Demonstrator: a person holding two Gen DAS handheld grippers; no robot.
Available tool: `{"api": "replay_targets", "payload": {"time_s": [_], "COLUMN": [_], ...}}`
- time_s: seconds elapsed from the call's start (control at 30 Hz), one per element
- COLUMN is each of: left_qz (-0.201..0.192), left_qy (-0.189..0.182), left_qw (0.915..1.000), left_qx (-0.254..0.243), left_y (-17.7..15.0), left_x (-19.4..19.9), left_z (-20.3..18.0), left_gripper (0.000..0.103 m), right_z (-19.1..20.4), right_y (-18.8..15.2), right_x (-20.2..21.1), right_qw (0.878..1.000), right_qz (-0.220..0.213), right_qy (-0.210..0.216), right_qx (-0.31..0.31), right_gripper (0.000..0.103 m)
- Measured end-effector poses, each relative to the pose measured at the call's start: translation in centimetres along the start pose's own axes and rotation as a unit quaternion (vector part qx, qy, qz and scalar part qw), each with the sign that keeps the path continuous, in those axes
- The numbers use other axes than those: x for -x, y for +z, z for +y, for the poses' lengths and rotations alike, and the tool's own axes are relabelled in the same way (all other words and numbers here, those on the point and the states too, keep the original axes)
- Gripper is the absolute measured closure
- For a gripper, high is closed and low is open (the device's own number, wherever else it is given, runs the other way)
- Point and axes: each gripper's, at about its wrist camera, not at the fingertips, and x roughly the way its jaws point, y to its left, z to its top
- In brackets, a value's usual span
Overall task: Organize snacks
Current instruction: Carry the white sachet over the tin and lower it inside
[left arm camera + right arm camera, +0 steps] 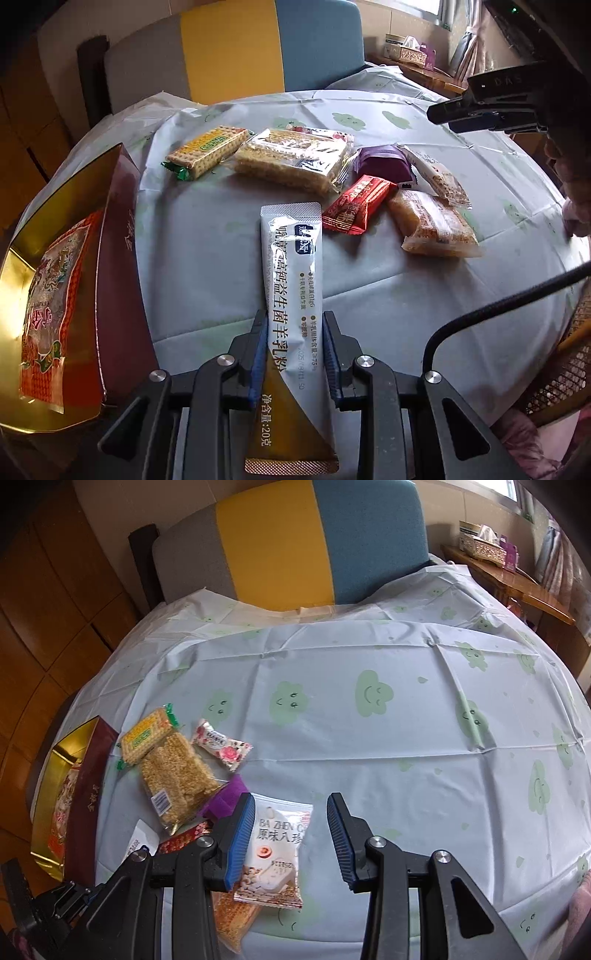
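Note:
My left gripper is shut on a long silver and gold stick sachet, held lengthwise above the tablecloth, its far end toward the snack pile. To its left stands a dark red box with a gold inside, and a red snack bag lies in it. My right gripper is open above a white snack packet that lies flat, partly under its left finger. Around it lie a red packet, a purple packet and an orange-brown cake.
Further back lie a green-ended cracker pack, a clear rice-crisp pack and a floral candy. A striped chair stands behind the table. A black cable arcs at the right, and a wooden side table with a tissue box stands beyond.

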Motion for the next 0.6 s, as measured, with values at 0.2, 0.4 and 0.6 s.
{"api": "replay_targets", "payload": {"time_s": [0.2, 0.4, 0.6], "left_qz": [-0.003, -0.009, -0.015], "left_qy": [-0.008, -0.012, -0.01], "left_qw": [0.9999, 0.9997, 0.9998], "left_qx": [0.013, 0.016, 0.01], "left_y": [-0.1, -0.3, -0.5], "left_x": [-0.1, 0.0, 0.1], "left_z": [0.4, 0.5, 0.4], "left_gripper": [0.073, 0.073, 0.074], "right_z": [0.9, 1.1, 1.3], "right_y": [-0.9, -1.8, -2.4], "right_x": [-2.0, -3.8, -5.1], "right_qw": [0.999, 0.995, 0.992], "right_qz": [0.051, 0.093, 0.121], "right_qy": [-0.004, -0.007, -0.022], "right_qx": [0.019, 0.023, 0.04], "right_gripper": [0.061, 0.041, 0.057]}}
